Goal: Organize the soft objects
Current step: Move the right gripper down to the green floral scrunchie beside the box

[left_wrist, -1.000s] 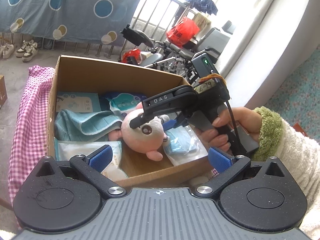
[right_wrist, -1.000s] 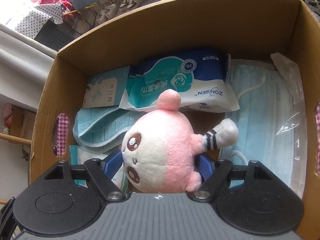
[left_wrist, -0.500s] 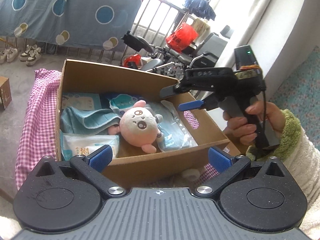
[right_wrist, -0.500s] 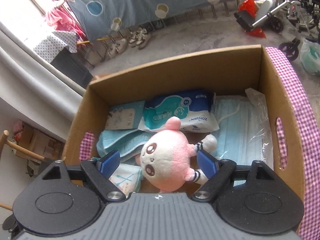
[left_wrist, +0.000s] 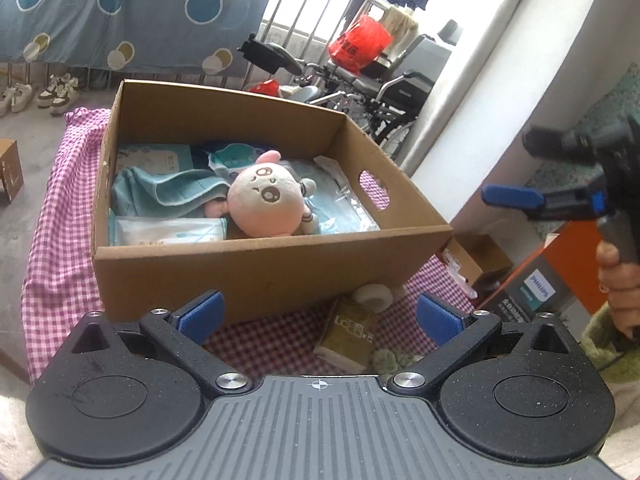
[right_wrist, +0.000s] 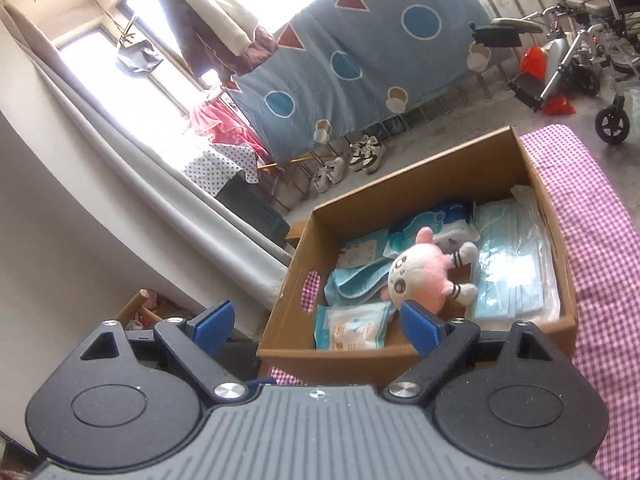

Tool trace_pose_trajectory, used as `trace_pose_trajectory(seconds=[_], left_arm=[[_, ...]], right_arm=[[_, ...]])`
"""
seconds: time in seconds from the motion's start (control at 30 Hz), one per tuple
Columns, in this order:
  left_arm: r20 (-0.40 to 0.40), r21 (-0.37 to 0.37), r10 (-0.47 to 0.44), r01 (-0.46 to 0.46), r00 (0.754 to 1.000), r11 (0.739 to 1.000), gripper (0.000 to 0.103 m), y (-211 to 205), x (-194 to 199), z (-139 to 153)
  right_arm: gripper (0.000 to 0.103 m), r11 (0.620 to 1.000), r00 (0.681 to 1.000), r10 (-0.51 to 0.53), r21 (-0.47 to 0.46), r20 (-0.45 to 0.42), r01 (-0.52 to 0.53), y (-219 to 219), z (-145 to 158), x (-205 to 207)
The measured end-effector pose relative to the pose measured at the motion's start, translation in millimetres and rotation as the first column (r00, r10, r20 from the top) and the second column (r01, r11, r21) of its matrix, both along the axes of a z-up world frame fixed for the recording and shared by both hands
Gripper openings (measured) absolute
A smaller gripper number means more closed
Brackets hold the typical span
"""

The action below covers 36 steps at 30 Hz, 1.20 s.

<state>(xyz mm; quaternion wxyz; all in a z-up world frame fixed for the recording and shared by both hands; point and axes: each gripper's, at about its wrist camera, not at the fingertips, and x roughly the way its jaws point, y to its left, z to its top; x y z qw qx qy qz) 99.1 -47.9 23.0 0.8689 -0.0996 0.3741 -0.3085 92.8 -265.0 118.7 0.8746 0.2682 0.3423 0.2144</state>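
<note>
A pink and white plush toy lies free in the cardboard box, and shows in the right wrist view too. Around it lie a teal towel, wipe packs and a bag of blue masks. My left gripper is open and empty, low in front of the box's near wall. My right gripper is open and empty, pulled back above and beside the box; it shows at the right edge of the left wrist view.
The box stands on a pink checked cloth. In front of it lie an olive tissue pack and a white soft object. A Philips carton stands at the right. A wheelchair and hanging bedding are behind.
My right gripper let go of the plush toy, which stays in the box, then lifted and drew back to the right. My left gripper backed away and down from the box.
</note>
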Motion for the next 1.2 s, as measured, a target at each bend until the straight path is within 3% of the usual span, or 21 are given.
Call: trace_pose_trajectory(seconds=[0.17, 0.27, 0.37, 0.53, 0.6, 0.73, 0.8, 0.87, 0.97, 1.2], left_arm=[[-0.029, 0.053, 0.016, -0.014, 0.999, 0.999, 0.102, 1.9, -6.3, -11.1], [-0.046, 0.083, 0.016, -0.012, 0.999, 0.996, 0.102, -0.2, -10.2, -17.4], [-0.054, 0.100, 0.011, -0.006, 0.998, 0.995, 0.102, -2.9, -14.4, -19.6], [-0.054, 0.117, 0.005, 0.002, 0.999, 0.993, 0.102, -9.1, -17.6, -19.9], [-0.061, 0.119, 0.003, 0.004, 0.998, 0.993, 0.102, -12.6, -16.8, -20.7], [-0.063, 0.136, -0.002, 0.011, 0.998, 0.991, 0.102, -18.9, -17.9, -21.3], [-0.066, 0.142, -0.004, 0.013, 0.998, 0.990, 0.102, -21.1, -17.8, -21.9], [-0.072, 0.145, -0.005, 0.016, 0.997, 0.989, 0.102, -23.7, -16.6, -23.2], [-0.079, 0.148, -0.017, 0.029, 0.997, 0.989, 0.102, -28.5, -15.4, -25.6], [-0.099, 0.161, -0.062, 0.078, 0.993, 0.984, 0.102, -44.3, -12.4, -33.9]], right_arm=[[0.090, 0.991, 0.996, -0.052, -0.129, -0.066, 0.043, 5.9, -41.5, -48.7], [0.080, 0.972, 0.987, -0.095, -0.224, -0.130, 0.064, 14.2, -76.9, -67.3], [0.068, 0.939, 0.974, -0.123, -0.341, -0.188, 0.053, 29.1, -109.4, -81.0], [0.065, 0.879, 0.970, -0.072, -0.475, -0.231, -0.048, 58.9, -140.9, -95.6], [0.062, 0.840, 0.971, -0.057, -0.536, -0.233, -0.079, 70.9, -149.3, -95.9], [0.051, 0.721, 0.977, -0.058, -0.685, -0.206, -0.102, 87.3, -169.0, -93.4], [0.049, 0.690, 0.978, -0.062, -0.717, -0.199, -0.102, 86.9, -175.4, -91.1], [0.048, 0.702, 0.980, -0.058, -0.706, -0.192, -0.096, 80.6, -174.0, -87.8], [0.048, 0.687, 0.981, -0.083, -0.723, -0.176, -0.072, 70.9, -171.6, -81.7], [0.050, 0.770, 0.978, -0.123, -0.637, -0.168, -0.012, 42.2, -171.0, -61.9]])
